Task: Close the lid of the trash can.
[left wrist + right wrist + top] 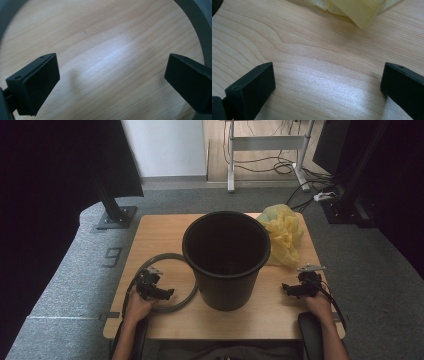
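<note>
Two claws are seen over a wooden desk (150, 320), one in each of the person's hands. The left claw (167, 293) is held low at the near left of the desk, over the near part of one grey ring (172, 257) that lies flat there; in the left gripper view the jaws are spread wide with nothing but bare wood between them, and the ring (197, 22) is seen curving past the upper corners, close behind the right-hand jaw, though contact cannot be judged. The ring's far side is met by one black bucket (226, 257), which stands upright and open-mouthed at the middle of the desk, between the two claws. The right claw (286, 289) is held at the near right, pointing toward the bucket; its jaws are likewise wide apart over bare wood, gripping nothing. One crumpled yellow bag (283, 234) lies at the far right, just beside the bucket's rim and a little beyond the right claw; its edge (357, 12) is seen at the top of the right gripper view.
</note>
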{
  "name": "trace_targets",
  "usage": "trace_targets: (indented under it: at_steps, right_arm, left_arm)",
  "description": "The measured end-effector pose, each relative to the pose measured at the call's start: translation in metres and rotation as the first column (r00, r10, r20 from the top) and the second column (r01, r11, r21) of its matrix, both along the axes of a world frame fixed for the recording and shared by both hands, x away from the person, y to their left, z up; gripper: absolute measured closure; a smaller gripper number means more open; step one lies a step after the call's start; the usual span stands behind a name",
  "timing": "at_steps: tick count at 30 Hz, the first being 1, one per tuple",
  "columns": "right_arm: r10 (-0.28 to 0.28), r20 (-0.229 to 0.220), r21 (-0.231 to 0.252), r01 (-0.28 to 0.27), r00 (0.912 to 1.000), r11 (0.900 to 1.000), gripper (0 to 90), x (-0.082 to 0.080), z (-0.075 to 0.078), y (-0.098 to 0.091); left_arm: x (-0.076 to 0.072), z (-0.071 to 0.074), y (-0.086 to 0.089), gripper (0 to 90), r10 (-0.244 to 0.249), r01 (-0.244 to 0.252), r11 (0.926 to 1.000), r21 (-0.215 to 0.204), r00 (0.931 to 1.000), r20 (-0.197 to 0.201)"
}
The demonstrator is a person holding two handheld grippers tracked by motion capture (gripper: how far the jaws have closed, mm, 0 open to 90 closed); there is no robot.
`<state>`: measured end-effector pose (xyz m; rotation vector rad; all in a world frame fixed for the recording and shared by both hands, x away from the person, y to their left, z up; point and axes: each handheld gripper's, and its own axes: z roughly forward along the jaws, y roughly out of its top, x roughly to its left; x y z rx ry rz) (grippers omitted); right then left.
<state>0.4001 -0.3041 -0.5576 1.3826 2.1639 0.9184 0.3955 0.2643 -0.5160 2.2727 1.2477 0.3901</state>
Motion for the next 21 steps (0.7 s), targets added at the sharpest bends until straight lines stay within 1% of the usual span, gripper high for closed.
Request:
trace_targets:
  at_steps: [3, 6, 9, 13, 15, 17, 19, 21]
  right_arm:
    - [0.003, 0.0, 0.0, -0.003, 1.0, 1.0, 0.0, 0.0, 0.0, 0.0]
    - [0.006, 0.0, -0.002, -0.006, 1.0, 1.0, 0.0, -0.001, 0.0, 0.0]
    - [0.007, 0.001, -0.001, -0.007, 1.0, 1.0, 0.0, -0.001, 0.0, 0.001]
    - [0.008, 0.001, -0.001, -0.008, 1.0, 1.0, 0.0, -0.001, 0.0, 0.001]
    - [0.008, 0.001, -0.001, -0.008, 1.0, 1.0, 0.0, -0.001, 0.0, 0.001]
    - [0.008, 0.001, -0.001, -0.008, 1.0, 1.0, 0.0, -0.001, 0.0, 0.001]
    - [0.008, 0.001, -0.001, -0.008, 1.0, 1.0, 0.0, -0.001, 0.0, 0.001]
    - [0.01, 0.001, -0.001, -0.01, 1.0, 1.0, 0.0, -0.001, 0.0, 0.001]
  left_arm:
    - [0.006, 0.007, 0.011, 0.0, 0.02, -0.019, 0.9992, -0.034, 0.9997, 0.013]
    - [0.012, 0.012, 0.022, 0.0, 0.035, -0.035, 0.999, -0.029, 0.999, 0.028]
    - [0.017, 0.014, 0.034, 0.0, 0.064, -0.063, 0.9972, -0.04, 0.997, 0.042]
    - [0.022, 0.016, 0.053, 0.0, 0.115, -0.112, 0.9926, -0.046, 0.9914, 0.062]
    - [0.024, 0.015, 0.061, 0.0, 0.138, -0.134, 0.9893, -0.057, 0.9887, 0.06]
    - [0.027, 0.01, 0.067, 0.0, 0.156, -0.153, 0.9865, -0.059, 0.9865, 0.05]
    - [0.03, 0.004, 0.072, 0.0, 0.166, -0.163, 0.985, -0.056, 0.9854, 0.04]
    - [0.032, -0.003, 0.074, 0.0, 0.168, -0.167, 0.985, -0.043, 0.9853, 0.029]
